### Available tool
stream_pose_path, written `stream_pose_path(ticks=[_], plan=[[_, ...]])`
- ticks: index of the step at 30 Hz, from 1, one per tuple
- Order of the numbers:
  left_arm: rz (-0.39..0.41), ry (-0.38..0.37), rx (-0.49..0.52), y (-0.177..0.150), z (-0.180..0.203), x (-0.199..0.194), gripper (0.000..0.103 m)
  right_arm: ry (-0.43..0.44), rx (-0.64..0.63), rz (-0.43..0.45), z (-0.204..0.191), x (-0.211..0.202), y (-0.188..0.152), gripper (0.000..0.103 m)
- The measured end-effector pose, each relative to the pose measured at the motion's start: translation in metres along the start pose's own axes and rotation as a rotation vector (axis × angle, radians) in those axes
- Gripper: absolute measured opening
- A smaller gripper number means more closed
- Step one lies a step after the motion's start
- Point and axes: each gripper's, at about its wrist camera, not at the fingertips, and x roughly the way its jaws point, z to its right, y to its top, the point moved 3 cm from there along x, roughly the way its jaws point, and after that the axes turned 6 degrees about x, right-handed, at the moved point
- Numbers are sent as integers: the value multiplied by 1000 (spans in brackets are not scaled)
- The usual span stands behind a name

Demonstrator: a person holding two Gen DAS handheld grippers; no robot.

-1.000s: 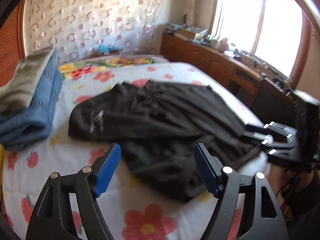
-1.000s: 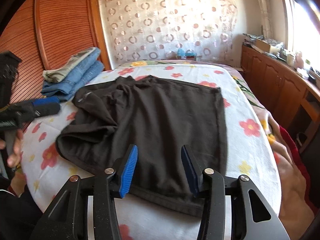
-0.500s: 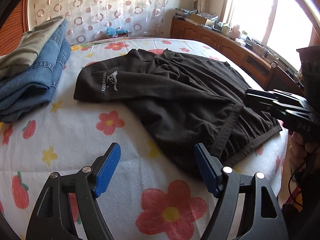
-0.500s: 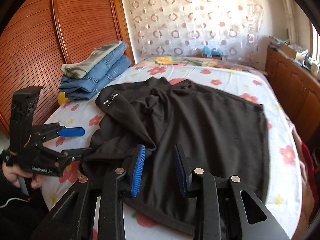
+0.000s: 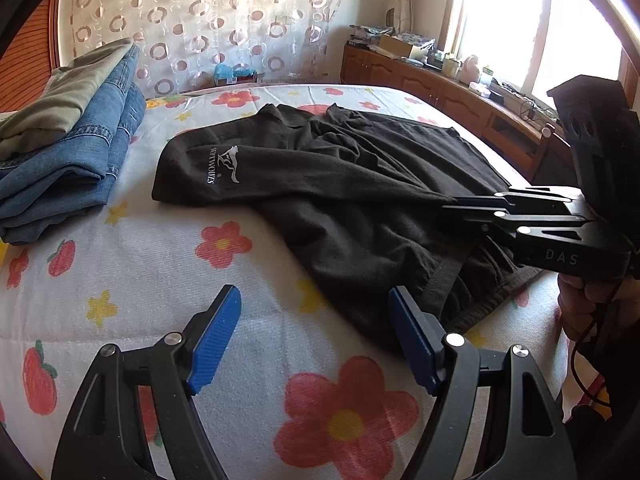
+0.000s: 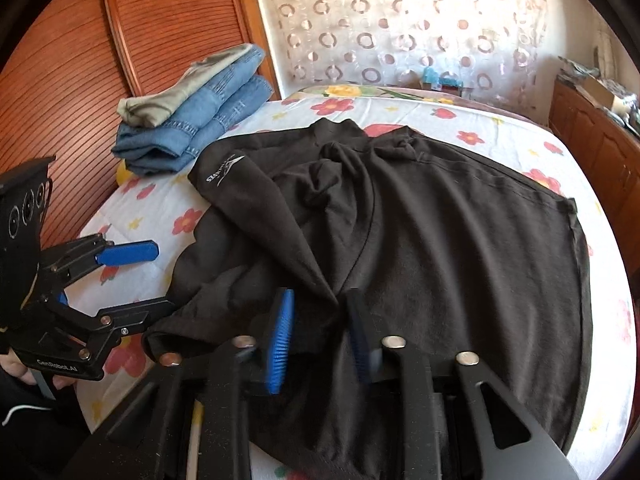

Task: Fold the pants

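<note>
Now, from my left wrist camera, the left gripper (image 5: 314,340) hangs over the near part of the bed (image 5: 132,280), its blue jaws spread wide with only flowered sheet between them, holding nothing. Just beyond its right jaw lies the near hem of the black pants (image 5: 328,184), rumpled across the middle of the bed with a white logo facing up. Bare sheet lies to the left, up to a stack of folded jeans (image 5: 72,152) at the left edge. At the right, the right gripper (image 5: 472,210) reaches in over the pants, its jaws drawn close at the cloth; I cannot tell from this side whether they pinch it.

From my right wrist camera, the right gripper (image 6: 320,332) sits low over the pants (image 6: 460,248), jaws a narrow gap apart astride a raised fold, not clamped on it. The pants' right edge runs near the bed's (image 6: 616,280) right side. The left gripper (image 6: 132,280) is open at the left, over sheet beside the cloth. The jeans (image 6: 200,120) sit at the far left corner.
</note>
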Motion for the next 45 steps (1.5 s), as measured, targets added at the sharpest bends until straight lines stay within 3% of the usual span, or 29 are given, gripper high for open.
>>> stream_pose_path(ticks=[2, 9, 13, 22, 25, 30, 32, 40, 45], plan=[[-1, -4, -9, 1, -1, 1, 77, 6, -15, 17, -4, -3, 1, 8], [16, -6, -57, 3, -6, -2, 77, -19, -48, 146, -10, -42, 5, 7], [29, -5, -52, 6, -4, -4, 77, -42, -56, 178, -14, -47, 2, 7], [23, -8, -48, 5, -4, -2, 77, -14, -69, 112, -21, -35, -12, 7], [20, -7, -47, 5, -3, -2, 77, -17, -76, 98, -20, -35, -12, 14], [23, -6, -50, 5, -3, -3, 77, -18, -58, 71, -16, -22, -6, 14], [29, -4, -52, 5, -3, -5, 77, -11, -52, 57, -15, -19, -5, 3], [65, -3, -46, 12, 0, -16, 77, -17, -74, 249, -25, -73, 12, 1], [84, -13, -23, 21, 7, -22, 77, -49, -96, 322, -26, -107, 19, 1]])
